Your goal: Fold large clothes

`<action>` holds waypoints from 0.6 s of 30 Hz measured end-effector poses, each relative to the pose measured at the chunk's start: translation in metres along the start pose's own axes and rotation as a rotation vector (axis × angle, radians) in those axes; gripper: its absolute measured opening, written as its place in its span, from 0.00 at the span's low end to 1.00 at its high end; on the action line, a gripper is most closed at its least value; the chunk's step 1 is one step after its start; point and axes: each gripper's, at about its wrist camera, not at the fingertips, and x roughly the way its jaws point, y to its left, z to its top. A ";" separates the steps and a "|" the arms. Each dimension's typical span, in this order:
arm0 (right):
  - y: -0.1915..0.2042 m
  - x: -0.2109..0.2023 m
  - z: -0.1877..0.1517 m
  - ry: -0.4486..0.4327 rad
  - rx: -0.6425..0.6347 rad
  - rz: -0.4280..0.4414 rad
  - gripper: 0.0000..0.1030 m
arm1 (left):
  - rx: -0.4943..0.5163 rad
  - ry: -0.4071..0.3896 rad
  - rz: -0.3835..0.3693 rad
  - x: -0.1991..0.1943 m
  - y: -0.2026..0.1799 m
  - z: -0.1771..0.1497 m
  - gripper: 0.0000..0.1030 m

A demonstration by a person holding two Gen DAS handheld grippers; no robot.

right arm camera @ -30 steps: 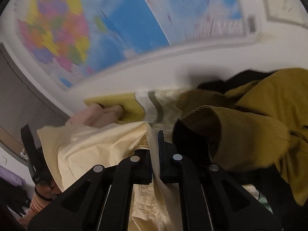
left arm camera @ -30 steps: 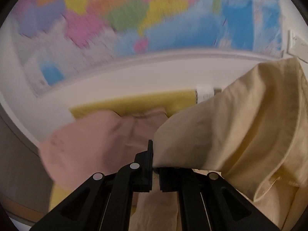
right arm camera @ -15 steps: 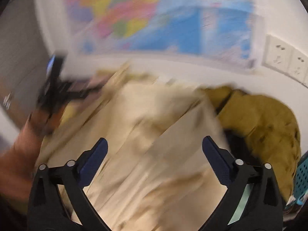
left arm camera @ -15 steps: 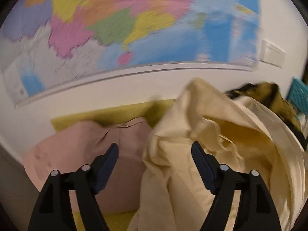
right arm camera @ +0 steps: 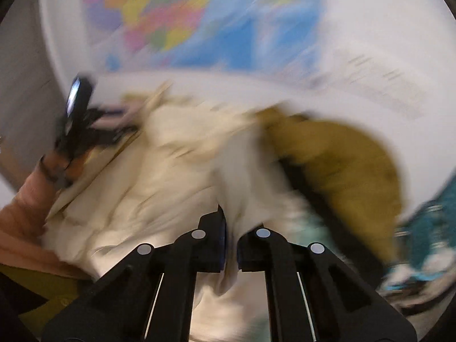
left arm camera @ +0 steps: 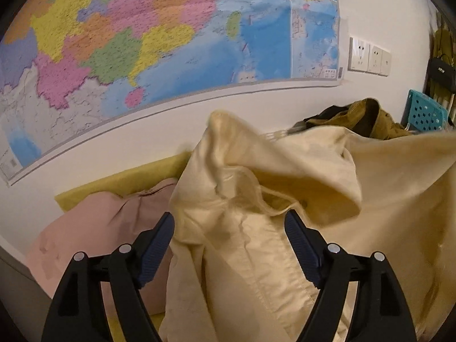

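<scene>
Left wrist view: the left claw [left arm camera: 229, 245] gapes over the cream garment [left arm camera: 256, 205], heaped beside a pink one [left arm camera: 94, 222]; catch its placket edge. Right wrist view: the right claw [right arm camera: 230, 245] pinches cream cloth; pull taut.

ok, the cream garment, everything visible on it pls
The cream garment looks like thin woven cotton, pale yellow, with a stitched placket or hem strip running down between the open left gripper, whose pads do not press it. It lies crumpled, folds bunched, partly over the pink garment, with the olive garment behind. The right gripper is shut on a pinch of it; that view is blurred.
</scene>
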 end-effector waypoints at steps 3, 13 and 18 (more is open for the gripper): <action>-0.046 -0.025 0.017 0.015 -0.010 -0.124 0.05 | 0.041 -0.010 -0.023 0.009 -0.023 0.016 0.80; -0.169 0.095 -0.060 0.321 0.234 -0.333 0.48 | 0.050 0.008 0.070 0.039 -0.023 0.031 0.81; -0.096 0.023 -0.021 -0.010 0.028 -0.333 0.82 | 0.018 -0.003 0.112 0.014 0.026 0.012 0.88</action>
